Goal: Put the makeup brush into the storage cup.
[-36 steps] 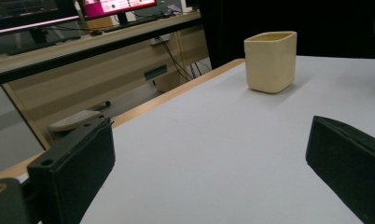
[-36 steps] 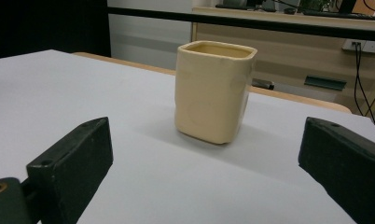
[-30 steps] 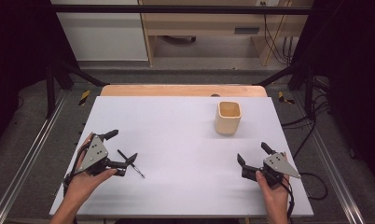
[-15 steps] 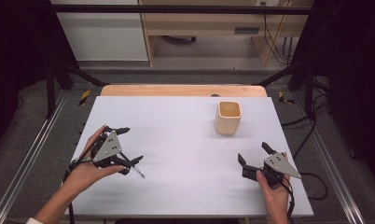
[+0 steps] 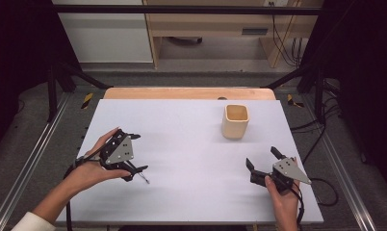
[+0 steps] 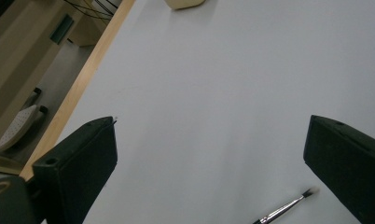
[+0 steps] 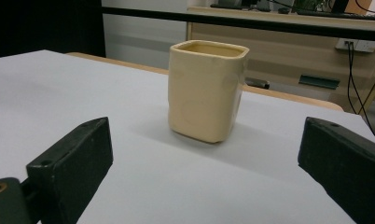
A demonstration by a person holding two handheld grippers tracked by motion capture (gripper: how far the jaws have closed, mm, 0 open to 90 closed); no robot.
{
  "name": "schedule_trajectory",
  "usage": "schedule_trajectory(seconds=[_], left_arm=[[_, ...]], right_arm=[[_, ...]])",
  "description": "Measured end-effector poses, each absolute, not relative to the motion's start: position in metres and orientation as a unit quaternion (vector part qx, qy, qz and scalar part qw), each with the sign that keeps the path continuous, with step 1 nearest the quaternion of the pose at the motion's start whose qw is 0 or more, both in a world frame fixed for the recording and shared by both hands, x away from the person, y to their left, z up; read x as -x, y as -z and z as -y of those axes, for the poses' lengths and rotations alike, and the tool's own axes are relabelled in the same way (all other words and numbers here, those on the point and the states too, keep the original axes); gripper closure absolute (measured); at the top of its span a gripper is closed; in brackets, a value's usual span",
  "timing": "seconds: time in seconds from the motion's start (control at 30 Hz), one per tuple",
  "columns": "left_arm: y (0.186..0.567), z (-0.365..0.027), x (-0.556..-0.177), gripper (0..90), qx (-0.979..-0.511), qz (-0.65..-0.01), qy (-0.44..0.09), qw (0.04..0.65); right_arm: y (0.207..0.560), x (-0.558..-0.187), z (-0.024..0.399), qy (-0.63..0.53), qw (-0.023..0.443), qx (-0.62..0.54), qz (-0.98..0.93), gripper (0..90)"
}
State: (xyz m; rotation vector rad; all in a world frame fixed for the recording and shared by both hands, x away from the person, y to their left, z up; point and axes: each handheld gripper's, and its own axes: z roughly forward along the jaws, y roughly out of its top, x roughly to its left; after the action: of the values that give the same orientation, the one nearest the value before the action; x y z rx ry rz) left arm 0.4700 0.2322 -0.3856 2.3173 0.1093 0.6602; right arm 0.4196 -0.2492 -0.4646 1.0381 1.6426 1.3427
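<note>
A thin paintbrush [image 5: 144,178] with a metal ferrule lies on the white table [image 5: 191,149], partly hidden under my left gripper [image 5: 138,152]. That gripper is open, one jaw on each side of the brush's far end. In the left gripper view the brush tip [image 6: 288,209] lies low between the wide-apart jaws of my left gripper [image 6: 211,128], nearer the right one. A cream square cup [image 5: 236,121] stands upright at the back right. My right gripper [image 5: 262,158] rests open near the front right, and in its own view my right gripper [image 7: 206,161] faces the cup [image 7: 206,91].
The table's wooden back edge [image 5: 189,93] runs behind the cup. Black frame posts [image 5: 52,82] stand at both sides, and cables [image 5: 321,185] lie on the floor to the right. A wooden bench [image 5: 215,29] stands beyond the table.
My left gripper has moved right and a little away from the person, coming over the brush so that less of it shows. The right gripper and the cup have stayed put.
</note>
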Motion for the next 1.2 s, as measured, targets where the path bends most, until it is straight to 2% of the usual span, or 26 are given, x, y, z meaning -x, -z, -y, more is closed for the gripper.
schedule_trajectory(seconds=[0.47,1.2], left_arm=[[0.384,-0.231,-0.476,3.4,-0.920,-0.001,-0.231,0.317],[0.390,-0.233,-0.482,3.7,-0.933,0.021,-0.217,0.287]], right_arm=[[0.464,-0.419,0.250,-0.525,0.380,-0.409,-0.642,3.3],[0.465,-0.419,0.249,-0.526,0.380,-0.408,-0.642,3.3]])
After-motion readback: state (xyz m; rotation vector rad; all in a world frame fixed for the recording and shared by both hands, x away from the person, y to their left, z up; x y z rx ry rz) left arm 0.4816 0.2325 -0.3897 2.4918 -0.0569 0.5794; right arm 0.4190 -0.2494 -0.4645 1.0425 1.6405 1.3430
